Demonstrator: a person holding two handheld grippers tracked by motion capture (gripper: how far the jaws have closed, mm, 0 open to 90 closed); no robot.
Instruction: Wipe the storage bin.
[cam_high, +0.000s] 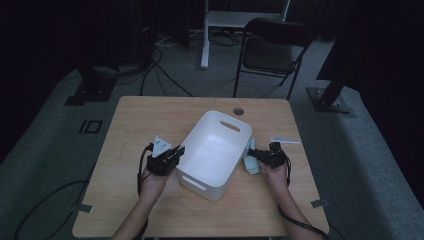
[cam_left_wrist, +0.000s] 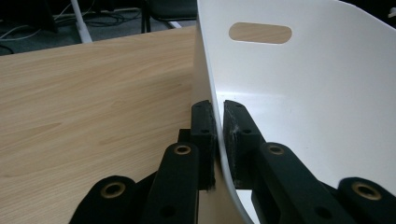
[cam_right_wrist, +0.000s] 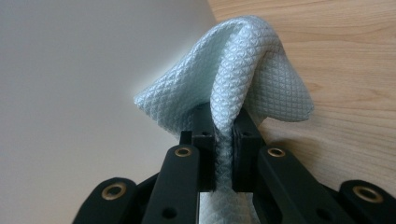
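A white plastic bin (cam_high: 216, 150) with slot handles sits in the middle of the wooden table (cam_high: 135, 125). My left gripper (cam_high: 176, 151) is shut on the bin's left wall (cam_left_wrist: 211, 79), one jaw outside and one inside; the left gripper (cam_left_wrist: 218, 120) pinches the thin rim. My right gripper (cam_high: 252, 154) is at the bin's right side, shut on a pale blue textured cloth (cam_high: 251, 161). In the right gripper view the cloth (cam_right_wrist: 243, 70) bulges above the jaws of the right gripper (cam_right_wrist: 224, 140), pressed against the bin's outer wall (cam_right_wrist: 84, 93).
A small white flat item (cam_high: 285, 141) lies on the table right of the bin. A round grommet hole (cam_high: 238, 110) is near the far edge. A black chair (cam_high: 272, 50) and cables stand on the floor beyond.
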